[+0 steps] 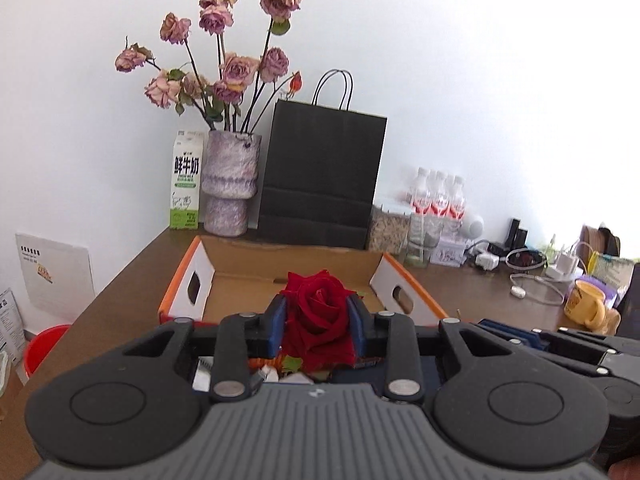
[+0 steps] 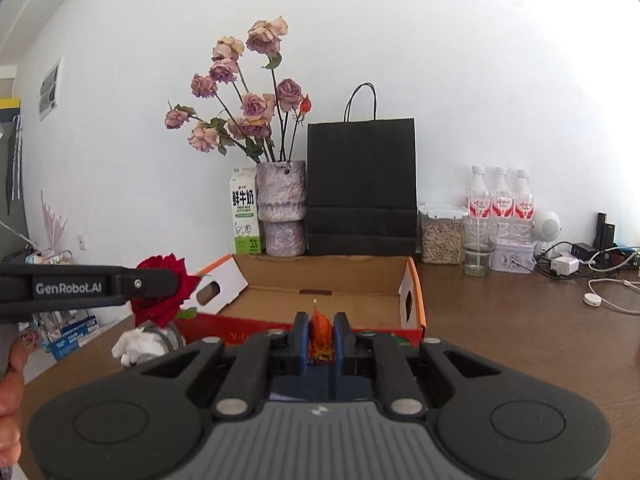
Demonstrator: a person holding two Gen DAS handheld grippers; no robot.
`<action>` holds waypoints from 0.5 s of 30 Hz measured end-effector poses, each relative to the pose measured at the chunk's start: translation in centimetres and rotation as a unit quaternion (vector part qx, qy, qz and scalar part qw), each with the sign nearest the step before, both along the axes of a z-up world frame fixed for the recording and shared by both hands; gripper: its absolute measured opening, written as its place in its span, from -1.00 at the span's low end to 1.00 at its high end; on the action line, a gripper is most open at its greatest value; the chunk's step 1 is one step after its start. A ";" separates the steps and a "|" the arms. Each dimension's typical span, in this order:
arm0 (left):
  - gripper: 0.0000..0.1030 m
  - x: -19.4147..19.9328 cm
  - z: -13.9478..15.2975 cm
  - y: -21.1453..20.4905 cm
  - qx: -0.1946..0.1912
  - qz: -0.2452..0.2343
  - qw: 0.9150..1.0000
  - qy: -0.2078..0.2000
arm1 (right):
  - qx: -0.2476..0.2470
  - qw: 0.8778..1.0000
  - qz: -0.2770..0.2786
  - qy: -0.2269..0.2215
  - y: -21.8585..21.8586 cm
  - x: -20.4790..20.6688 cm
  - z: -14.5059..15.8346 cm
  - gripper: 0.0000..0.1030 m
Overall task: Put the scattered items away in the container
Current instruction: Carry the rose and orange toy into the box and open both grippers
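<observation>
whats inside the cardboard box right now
The cardboard box shows only bare brown floor. The red rose and the small orange item held in front hide its near strip, so that part is unknown.

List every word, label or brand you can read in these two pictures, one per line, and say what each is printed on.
"GenRobot.AI": on the side of the left gripper.
"鲜牛奶": large characters on the milk carton.
"FRESH MILK": small line under them on the same carton, only just legible.
Too small or blurred to read: the red labels on the water bottles, the white tin, the paper on the wall and the red print on the cardboard box.
</observation>
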State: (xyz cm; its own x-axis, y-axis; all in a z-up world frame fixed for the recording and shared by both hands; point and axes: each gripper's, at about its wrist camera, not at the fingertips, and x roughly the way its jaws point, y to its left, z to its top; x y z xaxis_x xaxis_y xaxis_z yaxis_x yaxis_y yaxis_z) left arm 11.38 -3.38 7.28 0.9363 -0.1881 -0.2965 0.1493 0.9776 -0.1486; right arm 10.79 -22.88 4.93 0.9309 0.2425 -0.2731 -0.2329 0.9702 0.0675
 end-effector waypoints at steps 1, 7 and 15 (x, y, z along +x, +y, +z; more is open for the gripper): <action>-0.37 0.8 0.5 -0.2 -0.005 0.003 1.000 -0.007 | 0.004 1.000 -0.001 -0.003 0.0 1.1 0.5 -0.77; -0.37 6.5 1.6 0.0 -0.047 0.041 0.998 -0.012 | 0.013 1.000 0.002 -0.004 0.8 8.0 2.6 -0.77; -0.37 14.6 -1.7 0.9 -0.041 0.090 0.994 0.037 | 0.036 0.997 -0.002 0.061 0.5 16.0 0.2 -0.77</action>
